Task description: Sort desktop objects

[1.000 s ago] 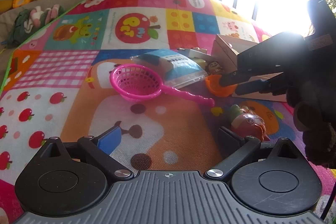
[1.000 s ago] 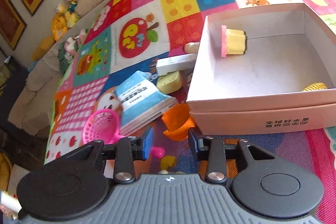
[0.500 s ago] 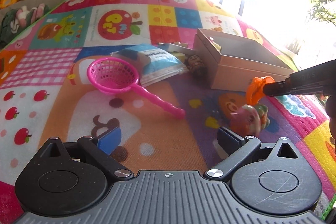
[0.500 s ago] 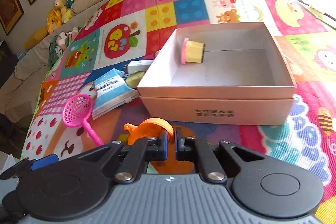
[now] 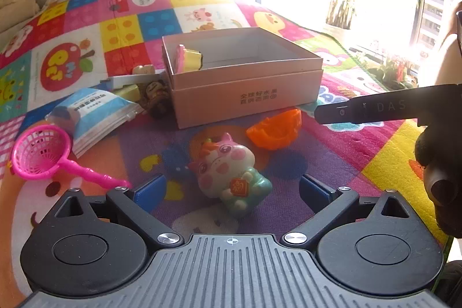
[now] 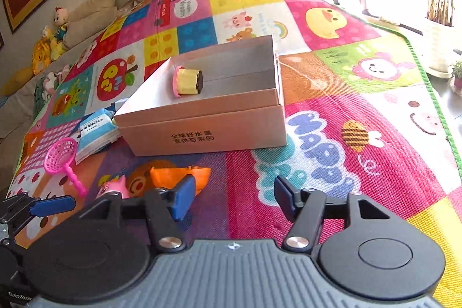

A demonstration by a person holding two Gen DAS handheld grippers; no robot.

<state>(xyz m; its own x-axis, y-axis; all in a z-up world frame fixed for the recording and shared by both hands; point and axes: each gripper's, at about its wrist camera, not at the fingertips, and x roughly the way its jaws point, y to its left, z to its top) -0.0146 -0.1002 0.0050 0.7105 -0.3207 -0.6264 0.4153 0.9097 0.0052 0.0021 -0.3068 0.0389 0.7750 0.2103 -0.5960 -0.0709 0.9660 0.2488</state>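
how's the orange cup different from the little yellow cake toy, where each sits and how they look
The orange cup lies tipped on its side on the play mat, in front of the box; the yellow cake toy lies inside the box, near its back left corner.
The cup is one plain orange and hollow; the cake toy is yellow with a pink frilled end and a dark end.
The cup looks the larger.
Both lie on their sides, and no gripper touches either.

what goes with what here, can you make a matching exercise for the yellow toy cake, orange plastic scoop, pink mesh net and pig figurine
Things:
1. yellow toy cake with pink base
2. orange plastic scoop
3. pink mesh net with handle
4. pink pig figurine

Places:
A. between the left gripper's open fingers
B. inside the cardboard box
C. beside the blue packet
D. on the mat before the box

Pairs: 1-B, 2-D, 3-C, 4-A
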